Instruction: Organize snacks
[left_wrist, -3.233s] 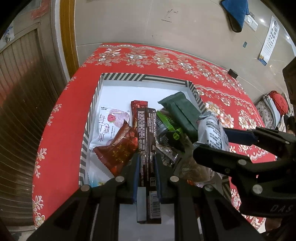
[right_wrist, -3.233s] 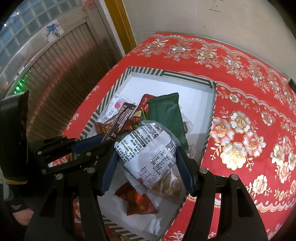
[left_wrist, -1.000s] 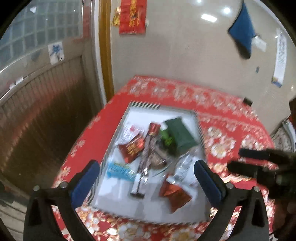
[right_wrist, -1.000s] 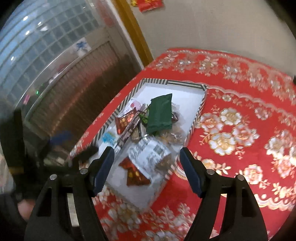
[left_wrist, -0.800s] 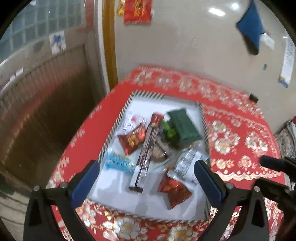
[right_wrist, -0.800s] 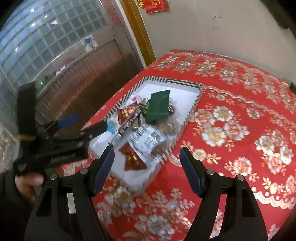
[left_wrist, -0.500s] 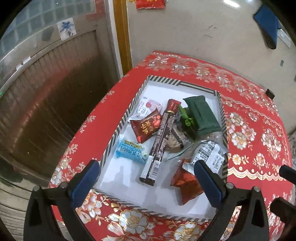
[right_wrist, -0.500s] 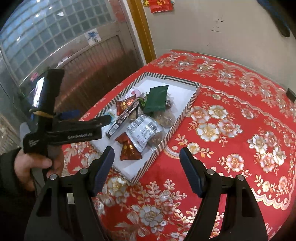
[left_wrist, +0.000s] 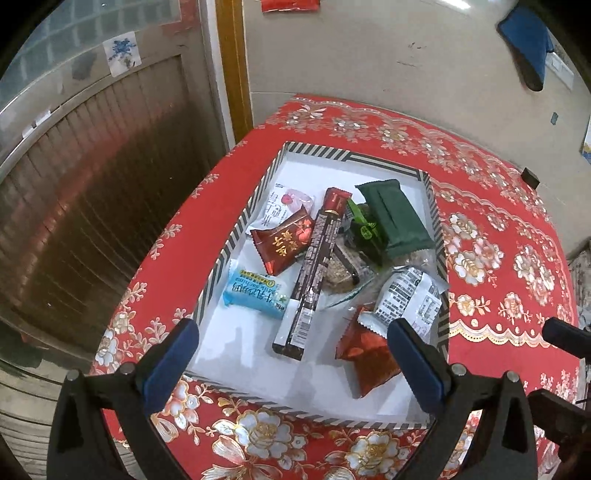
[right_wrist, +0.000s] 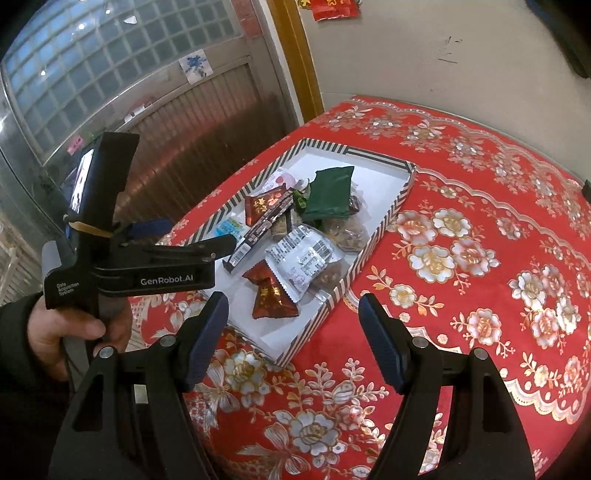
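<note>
since the earlier frames both our grippers released their packets and pulled back from the tray (left_wrist: 229, 247); now nothing is between the fingers. our left gripper (left_wrist: 291, 354) is wide open at the bottom of its frame, above the near tray edge. our right gripper (right_wrist: 293, 339) is also wide open, low in its frame, above the red tablecloth (right_wrist: 480, 295). all snacks lie inside the tray: the long dark bar (left_wrist: 314, 266) in the centre, the white printed packet (right_wrist: 301, 256) near it, the green packet (left_wrist: 391, 218) farther up. we judge the sorting almost done; to finish well, we should keep both grippers high and not touch the pile.
</note>
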